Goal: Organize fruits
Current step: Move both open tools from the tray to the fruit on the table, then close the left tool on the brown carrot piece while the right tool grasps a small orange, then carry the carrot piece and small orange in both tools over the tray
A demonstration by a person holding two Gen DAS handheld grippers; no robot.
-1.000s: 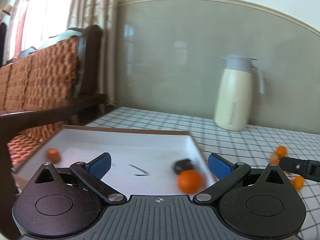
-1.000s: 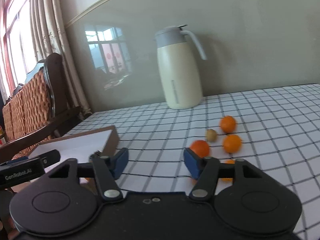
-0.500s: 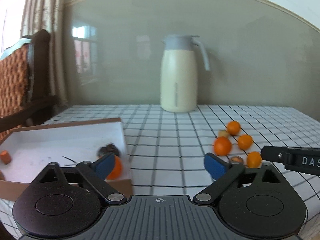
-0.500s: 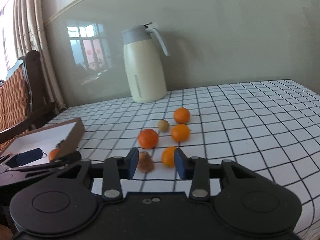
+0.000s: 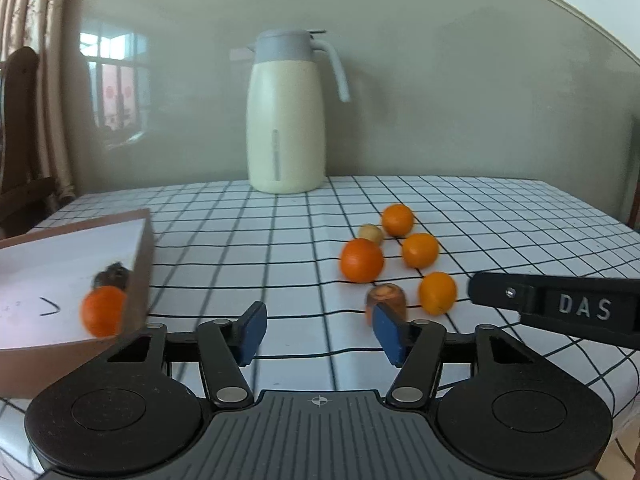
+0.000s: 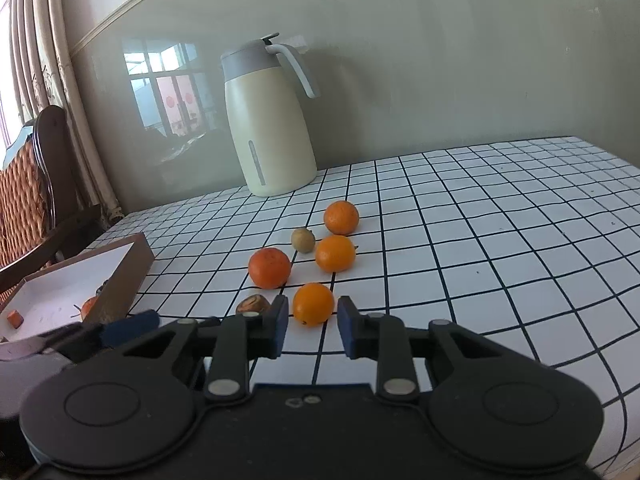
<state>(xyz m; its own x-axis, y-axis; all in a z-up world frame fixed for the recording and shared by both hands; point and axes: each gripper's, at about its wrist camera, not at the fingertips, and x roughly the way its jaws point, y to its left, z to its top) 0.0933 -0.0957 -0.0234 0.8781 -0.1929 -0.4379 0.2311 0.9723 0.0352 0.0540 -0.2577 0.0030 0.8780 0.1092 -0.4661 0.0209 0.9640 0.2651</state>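
Note:
Several oranges lie loose on the checked tablecloth, among them a large one (image 5: 362,260) (image 6: 269,267) and a near one (image 5: 437,293) (image 6: 313,304). Beside them are a small brown fruit (image 5: 371,233) (image 6: 303,239) and a carrot stub (image 5: 386,300) (image 6: 252,304). My left gripper (image 5: 320,334) is closing with only tablecloth between its pads; the carrot stub sits just past its right pad. My right gripper (image 6: 312,324) is shut, and the near orange lies just beyond its tips. At the left, the shallow box (image 5: 144,264) (image 6: 120,280) holds an orange (image 5: 103,311) and a dark fruit (image 5: 114,274).
A cream thermos jug (image 5: 286,120) (image 6: 268,128) stands at the back by the wall. A wooden chair (image 6: 40,184) stands left of the table. An orange chunk (image 6: 15,318) lies in the box's far corner. My right gripper's finger (image 5: 552,306) reaches in from the right in the left wrist view.
The left view swung right from the box to the loose fruit, and its jaws narrowed. The right gripper moved closer to the fruit and its jaws closed.

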